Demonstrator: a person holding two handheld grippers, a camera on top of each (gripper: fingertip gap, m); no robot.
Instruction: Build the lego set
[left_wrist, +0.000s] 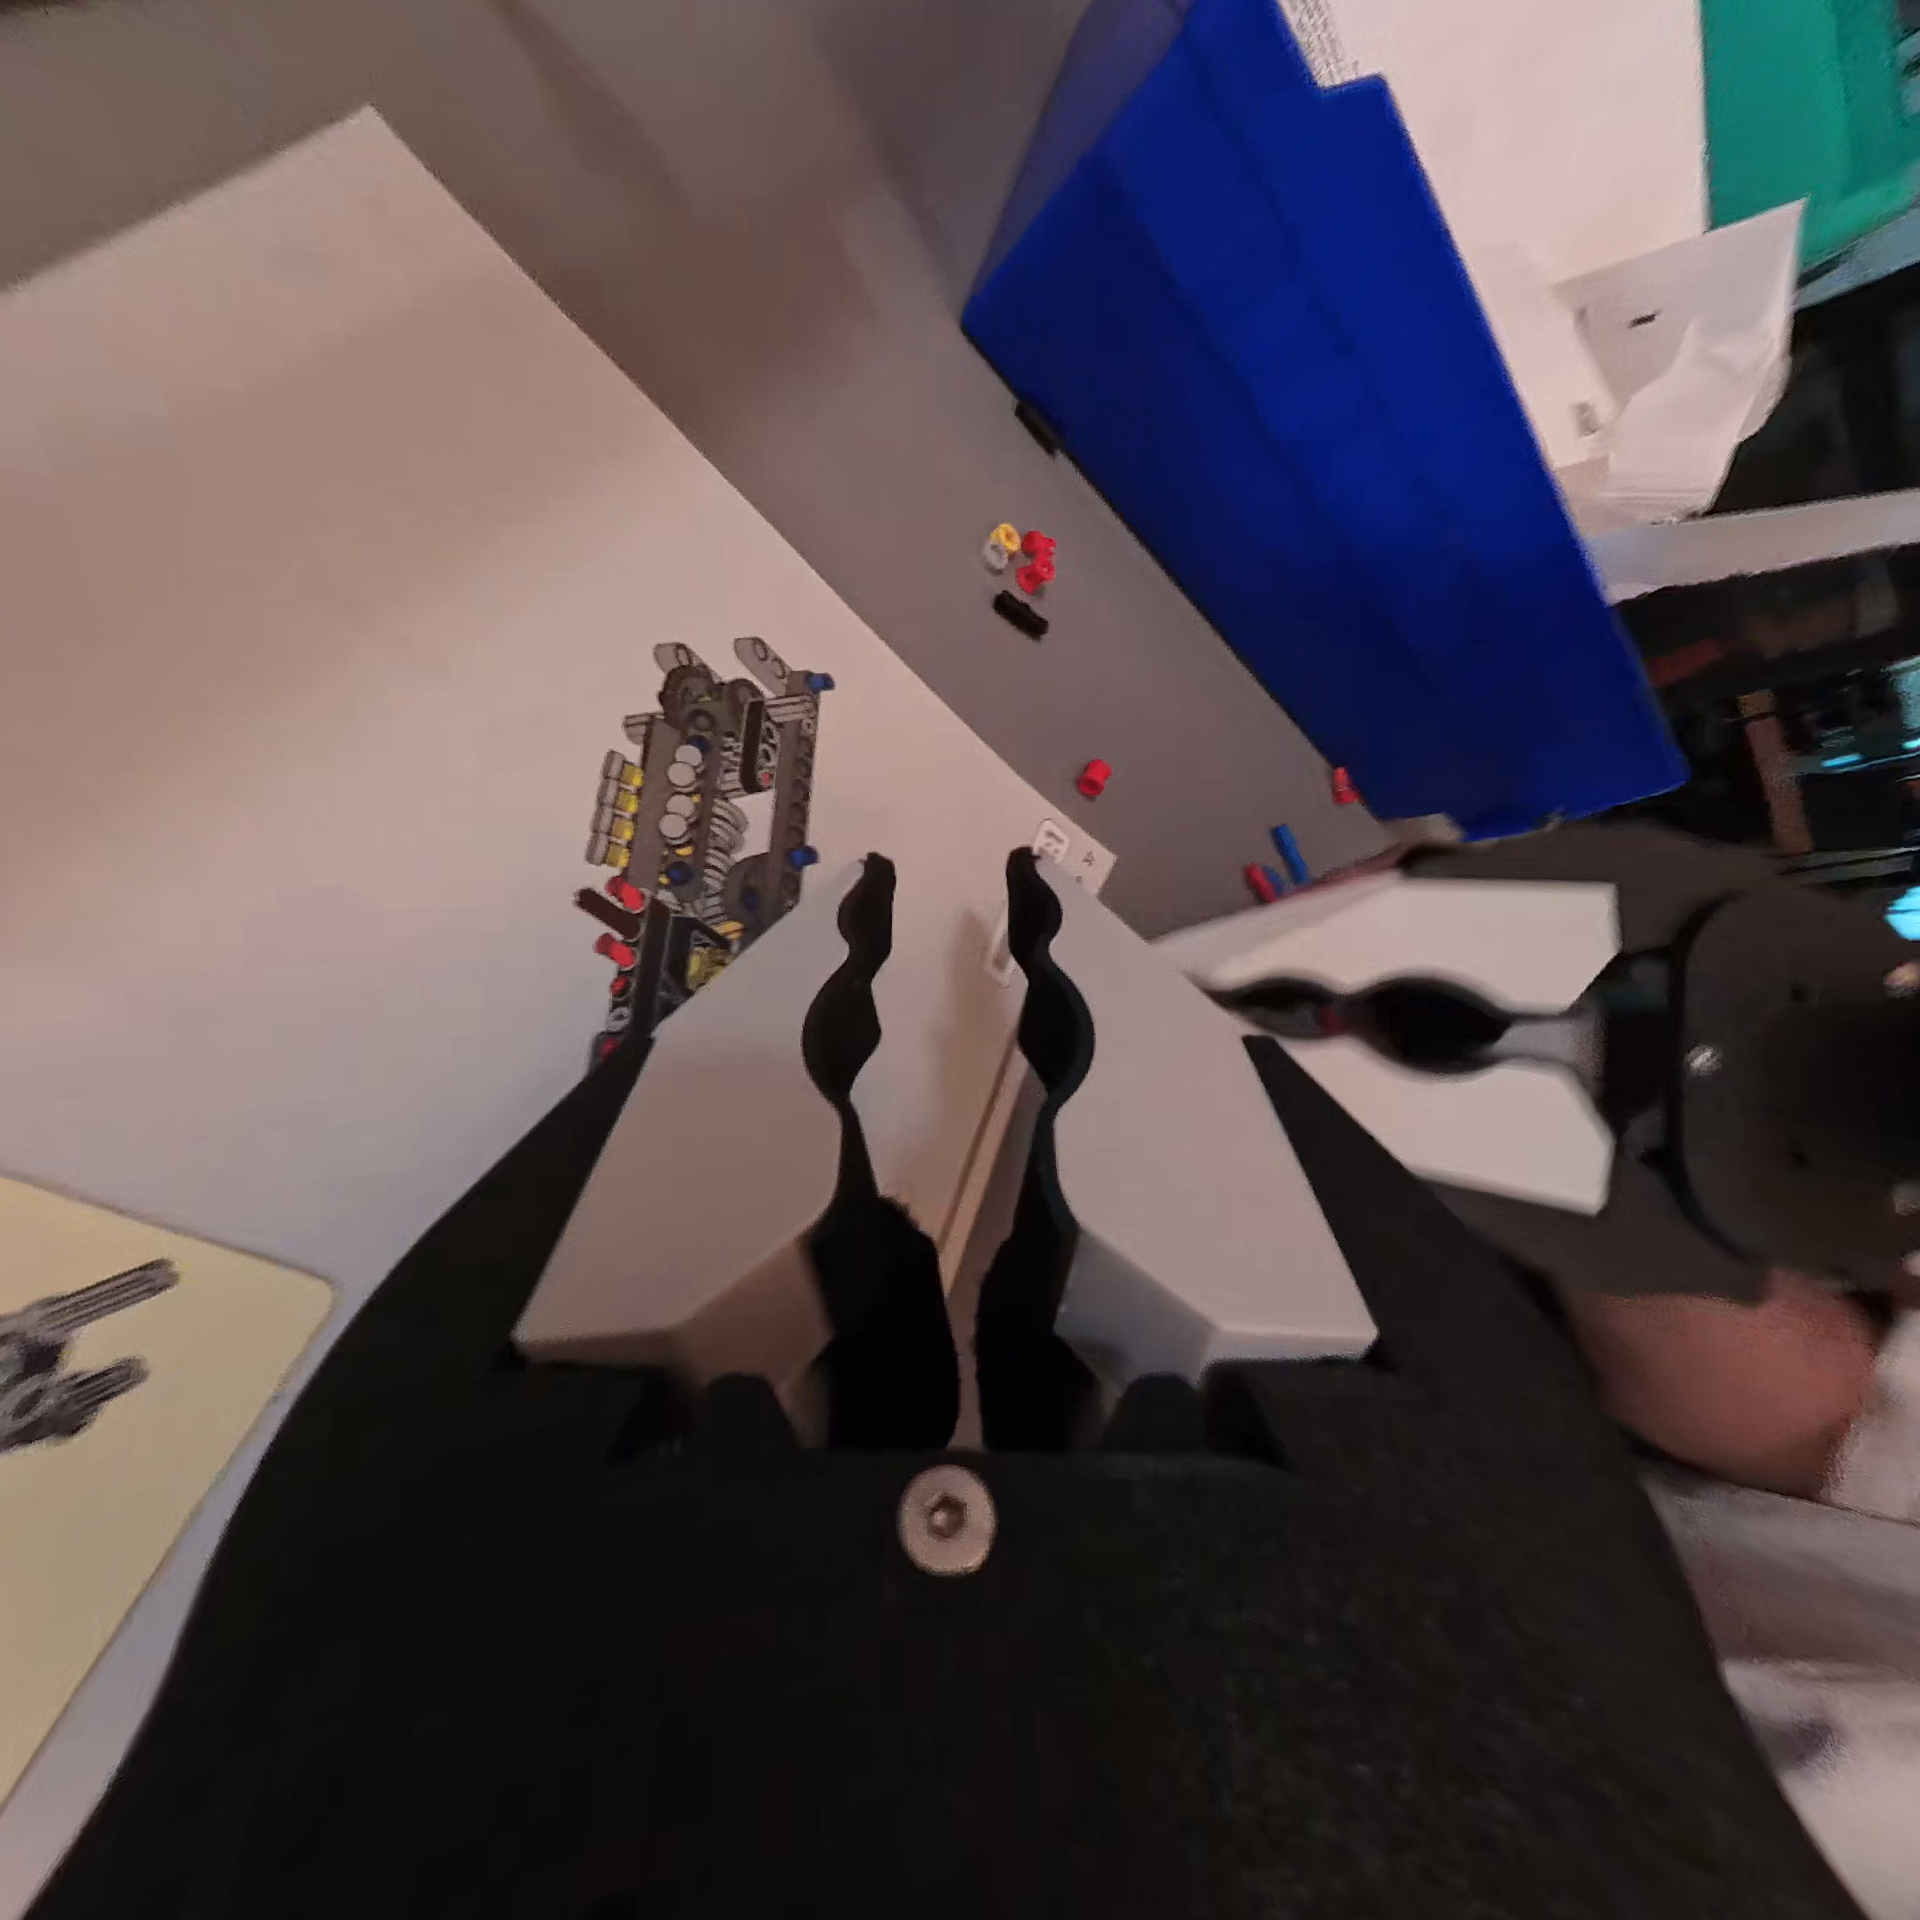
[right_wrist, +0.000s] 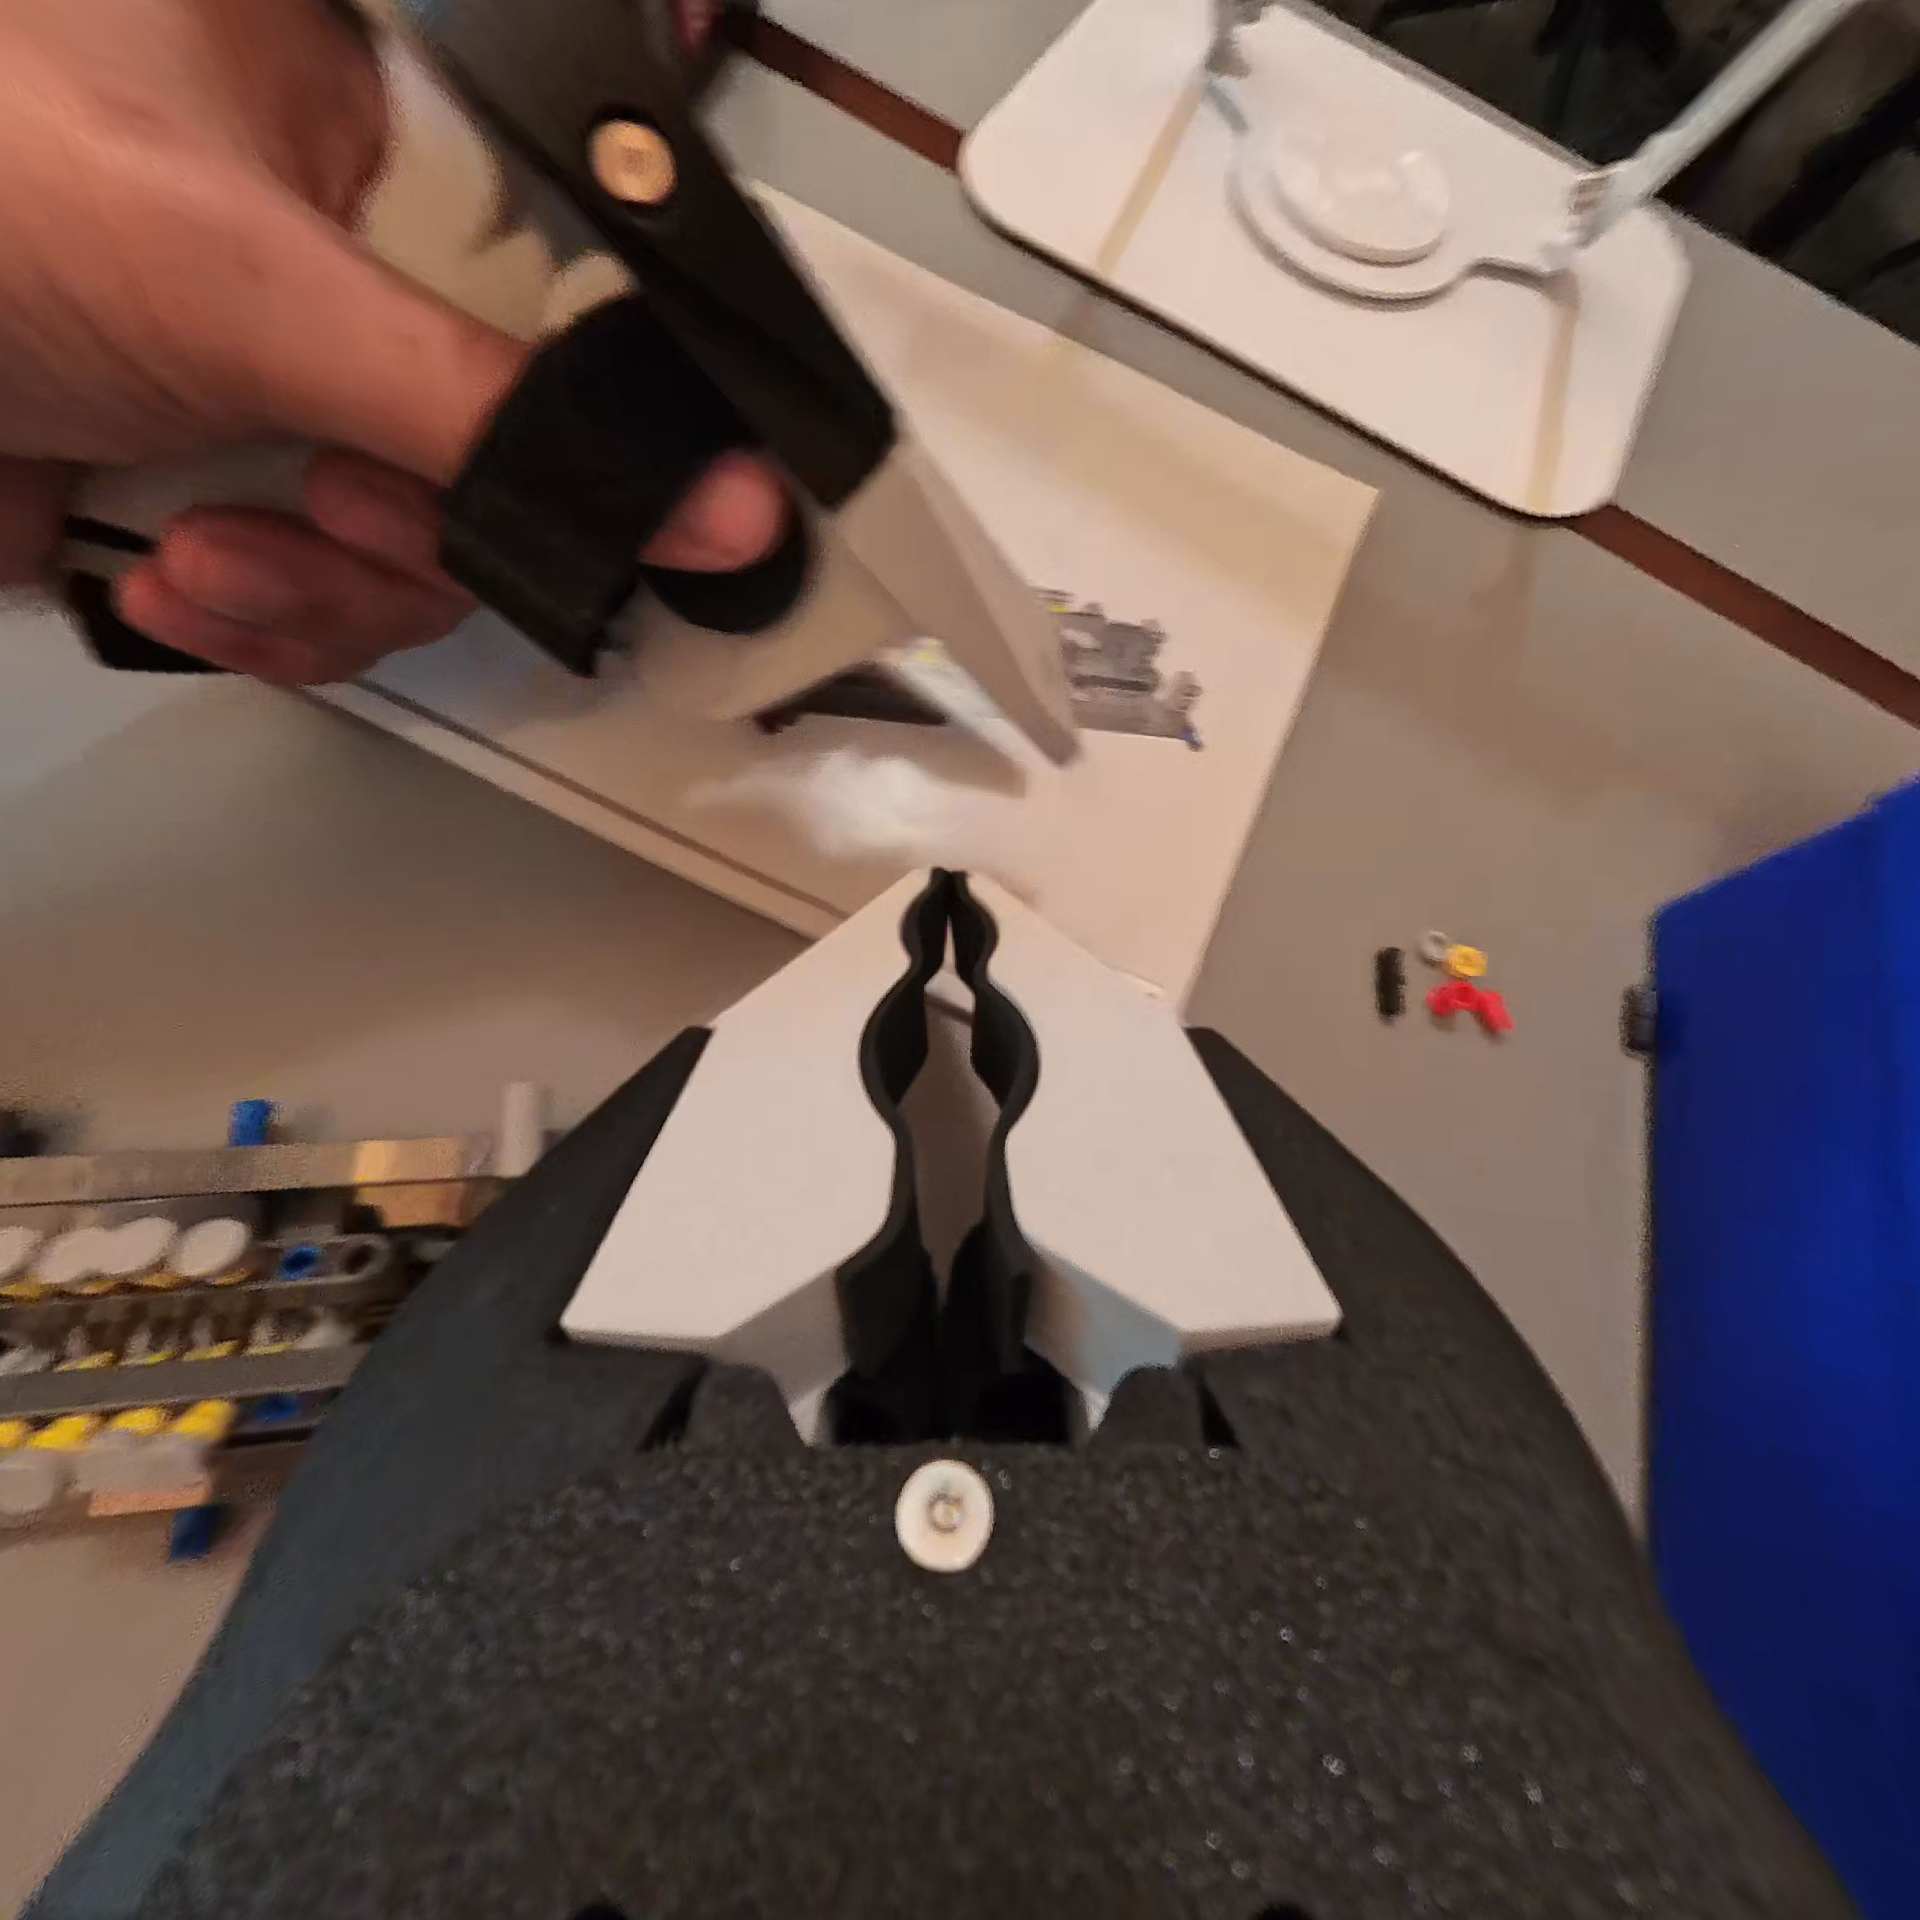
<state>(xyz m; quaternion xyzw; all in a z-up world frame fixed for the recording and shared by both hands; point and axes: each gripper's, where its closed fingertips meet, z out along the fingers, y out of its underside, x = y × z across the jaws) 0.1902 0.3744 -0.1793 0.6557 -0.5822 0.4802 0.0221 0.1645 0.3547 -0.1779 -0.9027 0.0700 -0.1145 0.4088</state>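
We see the lego model (left_wrist: 707, 821) lying on a white sheet (left_wrist: 312, 540) that covers part of the grey worktop (left_wrist: 831, 343). It is a long, narrow frame of dark grey studded beams, with a row of pale round discs down its middle, small yellow blocks along one side, red pins at one end and blue pin heads poking from the sides. In the right wrist view it is blurred and half hidden behind the other tool.

Our left gripper (left_wrist: 948, 868) hovers just beside the model, not touching it; its black, wavy rubber pads stand apart with nothing between them, backed by smooth white plastic wedges on a rough black body. Our right gripper (right_wrist: 948, 883) has its wavy pads pressed together at the tips, and we see nothing in them.

Loose pieces (left_wrist: 1020, 566) sit on the bare worktop well apart from the model: one yellow, a few red, one black and oblong. A single red piece (left_wrist: 1093, 777) lies nearer the sheet's corner. A glossy blue box (left_wrist: 1299, 416) stands beyond them. A printed instruction page (left_wrist: 114, 1382) with a cream panel lies at the sheet's near edge. A hand (right_wrist: 208, 343) grips the left tool's handle.
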